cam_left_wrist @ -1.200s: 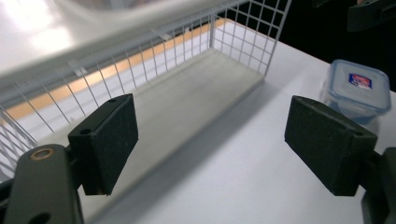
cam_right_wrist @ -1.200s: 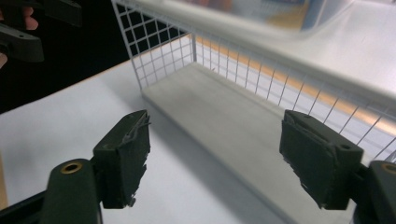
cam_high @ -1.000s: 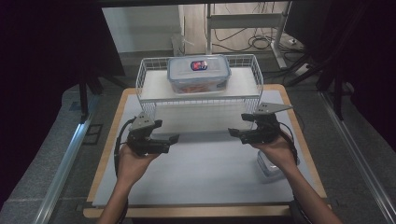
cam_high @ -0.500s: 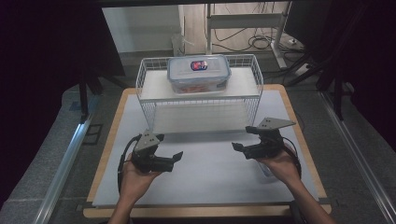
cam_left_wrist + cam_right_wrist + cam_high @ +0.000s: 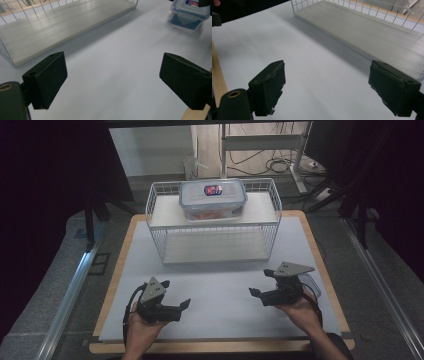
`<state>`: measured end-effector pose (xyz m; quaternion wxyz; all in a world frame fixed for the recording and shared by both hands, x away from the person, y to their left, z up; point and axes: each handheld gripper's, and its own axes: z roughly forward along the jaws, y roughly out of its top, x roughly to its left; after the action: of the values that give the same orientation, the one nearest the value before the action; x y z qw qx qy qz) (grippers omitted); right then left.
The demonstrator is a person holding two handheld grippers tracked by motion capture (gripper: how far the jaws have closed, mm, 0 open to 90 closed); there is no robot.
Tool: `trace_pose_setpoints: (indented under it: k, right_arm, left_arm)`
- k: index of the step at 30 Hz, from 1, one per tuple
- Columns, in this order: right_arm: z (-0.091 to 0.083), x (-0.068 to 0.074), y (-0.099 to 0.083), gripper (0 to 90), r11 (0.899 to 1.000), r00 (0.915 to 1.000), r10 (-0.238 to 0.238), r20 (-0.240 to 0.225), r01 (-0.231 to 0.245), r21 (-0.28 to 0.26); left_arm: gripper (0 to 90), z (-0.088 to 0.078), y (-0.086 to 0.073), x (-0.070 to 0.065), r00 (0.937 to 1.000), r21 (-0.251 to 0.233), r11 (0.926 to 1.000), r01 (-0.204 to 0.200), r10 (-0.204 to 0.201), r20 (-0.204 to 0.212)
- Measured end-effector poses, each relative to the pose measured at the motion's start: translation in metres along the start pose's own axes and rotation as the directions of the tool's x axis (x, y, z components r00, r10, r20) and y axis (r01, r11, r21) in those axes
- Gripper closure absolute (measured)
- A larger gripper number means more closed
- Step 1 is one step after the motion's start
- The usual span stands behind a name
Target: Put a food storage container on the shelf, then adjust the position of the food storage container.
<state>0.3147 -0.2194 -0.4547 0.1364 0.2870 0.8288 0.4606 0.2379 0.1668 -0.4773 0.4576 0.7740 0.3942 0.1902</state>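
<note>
Both grippers low over the mat, jaws spread and empty, a lidded box on the rack and another by the right hand.

High view: the left gripper (image 5: 183, 306) and right gripper (image 5: 255, 293) hover above the grey mat (image 5: 220, 285), well apart, tips turned toward each other; their jaws have just been opening, with nothing between them. A lidded container (image 5: 213, 199) sits on top of the wire rack (image 5: 160, 222); a second container (image 5: 311, 284) lies just beside the right hand. Left gripper view: black pads (image 5: 48, 77) stand wide over bare mat, the small container (image 5: 188, 13) far across. Right gripper view: pads (image 5: 269, 86) equally wide, the rack's lower shelf (image 5: 372, 35) ahead. My judgement: the nearby container is the likely next pick, so turn the right gripper toward it, keep the jaws wide, and square the pads to its sides before closing.
</note>
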Motion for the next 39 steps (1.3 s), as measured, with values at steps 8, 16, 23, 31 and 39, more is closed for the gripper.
trace_pose_setpoints:
  k: [8,16,23,31,39]
  right_arm:
    - [-0.001,0.007,-0.022,12.6,0.999,0.9991,-0.030,0.029,0.029,0.042]
    - [0.002,0.010,-0.034,12.5,0.996,0.9975,-0.059,0.041,0.056,0.069]
    - [0.004,0.008,-0.039,12.6,0.992,0.9955,-0.078,0.053,0.072,0.102]
    - [0.007,0.003,-0.040,4.3,0.989,0.9964,-0.021,0.083,0.009,0.148]
    - [0.006,0.002,-0.038,3.4,0.986,0.9928,-0.029,0.117,0.009,0.169]
  left_arm:
    - [6.5,-0.005,-0.023,-0.003,0.9997,0.026,0.9994,0.024,-0.023,-0.011]
    - [3.8,-0.002,-0.034,-0.001,0.9996,0.060,0.9981,0.015,-0.013,-0.026]
    - [3.4,-0.003,-0.037,0.002,0.9983,0.059,0.9983,-0.001,0.004,-0.058]
    - [3.3,-0.001,-0.037,0.001,0.9981,0.071,0.9974,-0.013,0.017,-0.059]
    - [3.4,-0.003,-0.037,0.003,0.9980,0.065,0.9979,-0.001,0.005,-0.063]
